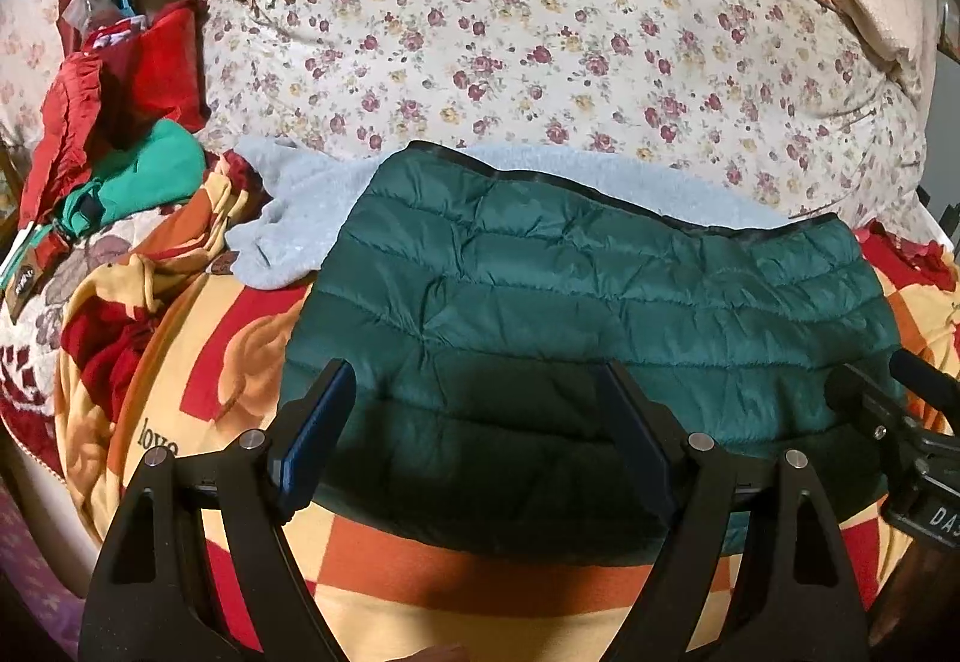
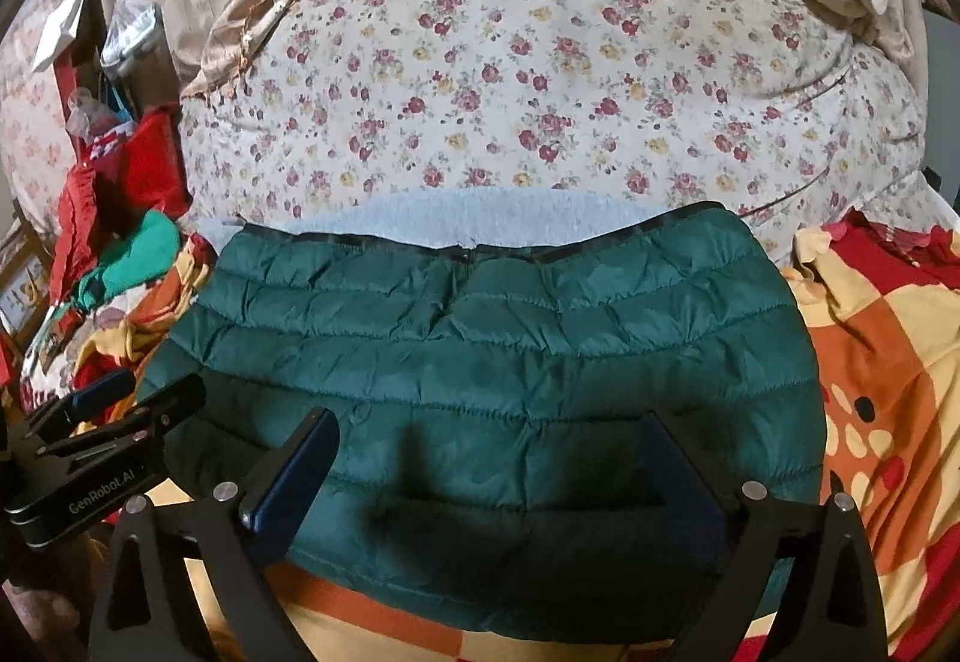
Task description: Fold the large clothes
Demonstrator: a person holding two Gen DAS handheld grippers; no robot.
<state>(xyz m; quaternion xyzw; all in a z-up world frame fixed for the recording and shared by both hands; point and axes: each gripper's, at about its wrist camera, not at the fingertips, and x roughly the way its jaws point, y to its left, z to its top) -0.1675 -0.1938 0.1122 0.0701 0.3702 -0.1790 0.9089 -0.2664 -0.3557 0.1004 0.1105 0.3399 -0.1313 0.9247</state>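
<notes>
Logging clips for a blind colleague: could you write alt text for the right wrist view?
A folded dark green quilted jacket lies on a red, orange and yellow blanket, between the open, empty right tongs. Behind it are a pale blue fleece and a floral quilt; the left tongs show at left.

A dark green quilted puffer jacket [image 1: 576, 302] lies folded into a broad, flat block across the centre of the frame, its horizontal stitched channels lightly creased. A black-trimmed edge runs along its upper side, with a zip meeting that edge mid-width in the right wrist view [image 2: 480, 356].
</notes>
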